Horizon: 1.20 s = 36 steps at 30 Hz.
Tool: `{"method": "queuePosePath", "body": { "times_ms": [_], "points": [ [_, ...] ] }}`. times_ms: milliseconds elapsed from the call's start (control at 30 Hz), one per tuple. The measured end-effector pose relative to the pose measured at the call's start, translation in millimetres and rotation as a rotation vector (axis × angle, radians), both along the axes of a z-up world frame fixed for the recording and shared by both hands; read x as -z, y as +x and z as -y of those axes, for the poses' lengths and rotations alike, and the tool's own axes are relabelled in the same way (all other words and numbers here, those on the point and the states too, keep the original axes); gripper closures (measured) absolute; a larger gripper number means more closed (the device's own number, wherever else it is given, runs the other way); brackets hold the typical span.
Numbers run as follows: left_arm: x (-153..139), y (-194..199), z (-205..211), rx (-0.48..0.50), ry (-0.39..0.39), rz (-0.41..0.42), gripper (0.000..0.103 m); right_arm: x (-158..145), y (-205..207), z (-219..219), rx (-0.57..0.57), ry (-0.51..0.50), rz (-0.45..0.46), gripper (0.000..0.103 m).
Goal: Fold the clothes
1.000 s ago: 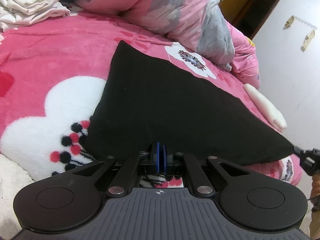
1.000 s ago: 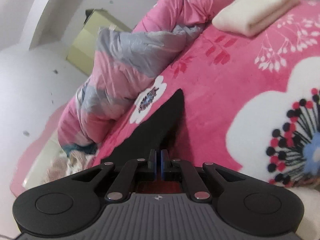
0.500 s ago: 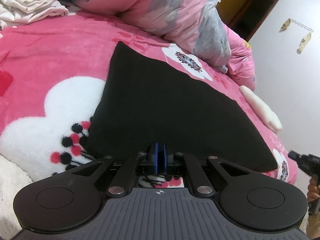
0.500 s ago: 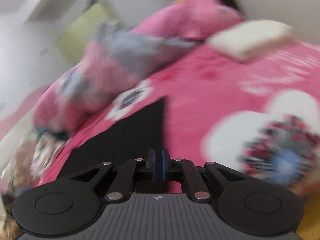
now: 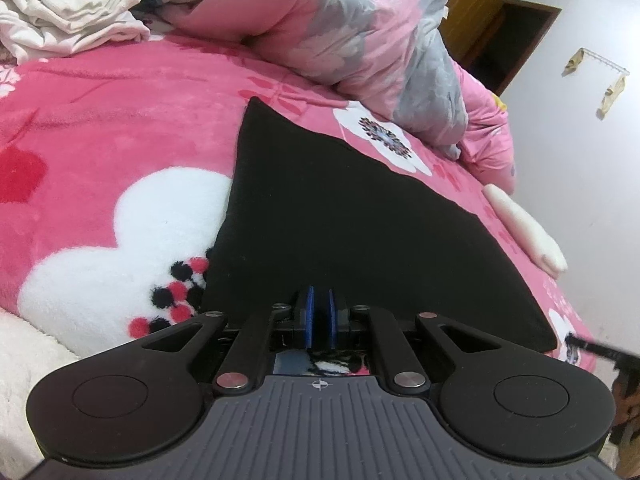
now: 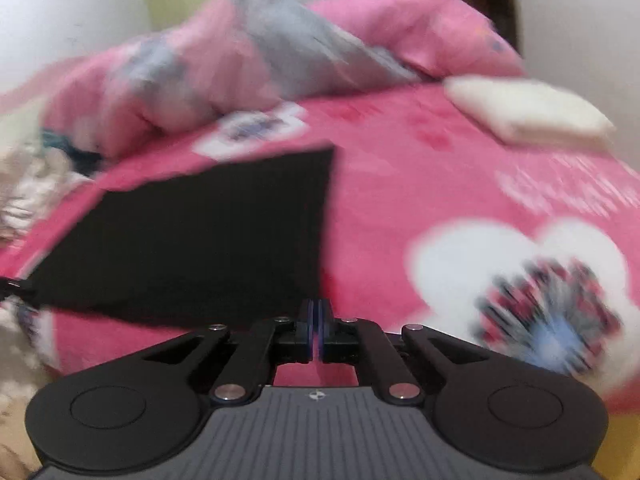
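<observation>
- The black garment point(image 5: 360, 216) lies flat on the pink bed point(image 5: 100, 132), ahead of both grippers.
- Left gripper point(image 5: 319, 312): fingers clenched on its near edge.
- Right gripper point(image 6: 316, 322): fingers pressed together, holding nothing (view blurred), beside its near corner.

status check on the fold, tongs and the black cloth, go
Left tongs shut on black cloth's near edge. Right tongs shut, empty, just off its near corner. Cloth flat on pink blanket. Nothing in the way.

White wall point(image 5: 592, 128) behind pink floral bed point(image 5: 100, 128).
</observation>
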<state>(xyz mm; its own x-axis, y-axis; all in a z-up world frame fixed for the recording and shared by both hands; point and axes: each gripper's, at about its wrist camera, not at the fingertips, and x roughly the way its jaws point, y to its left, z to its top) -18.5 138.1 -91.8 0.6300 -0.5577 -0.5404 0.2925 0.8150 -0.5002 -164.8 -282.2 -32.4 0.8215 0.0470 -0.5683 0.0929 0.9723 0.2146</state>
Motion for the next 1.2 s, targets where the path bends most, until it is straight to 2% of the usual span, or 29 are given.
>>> {"method": "queuePosePath", "body": {
  "times_ms": [100,200,267,433,500,600,633,733,800,867,967,1100,1167,1200],
  "points": [
    [0,-3,1,-0.009,0.004,0.005,0.096,-6,40,-41,-0.184,0.005,0.046,0.103],
    [1,-2,-1,-0.022,0.0,0.006,0.096,14,64,-64,-0.282,-0.048,-0.002,0.103],
    [3,-1,-4,-0.03,-0.01,0.001,0.096,28,55,-61,-0.264,-0.089,-0.043,0.103],
    [7,5,-11,-0.029,-0.047,-0.021,0.096,23,15,-45,-0.185,-0.133,-0.088,0.103],
    [6,5,-10,-0.027,-0.037,-0.016,0.096,6,11,-51,-0.202,-0.141,-0.029,0.103],
    [5,4,-9,-0.038,-0.038,-0.015,0.096,-7,29,-67,-0.287,-0.087,0.08,0.103],
    [5,3,-10,-0.04,-0.036,-0.013,0.096,-5,39,-72,-0.317,-0.083,0.087,0.103],
    [2,1,-13,-0.047,-0.03,-0.005,0.096,21,58,-80,-0.383,-0.039,0.011,0.102],
    [0,0,-17,-0.054,-0.029,0.004,0.096,38,49,-77,-0.412,0.005,-0.039,0.102],
    [-5,-1,-22,-0.064,-0.028,0.019,0.095,38,34,-80,-0.482,0.0,-0.094,0.101],
    [-14,0,-26,-0.071,-0.031,0.054,0.094,24,23,-81,-0.513,-0.046,-0.07,0.101],
    [-20,3,-16,-0.053,-0.045,0.079,0.094,6,48,-80,-0.474,0.016,0.066,0.101],
    [-20,4,-9,-0.039,-0.045,0.087,0.094,14,63,-87,-0.469,0.037,0.07,0.101],
    [-19,4,-6,-0.032,-0.042,0.088,0.094,23,70,-91,-0.483,0.056,0.041,0.101]
  ]
}}
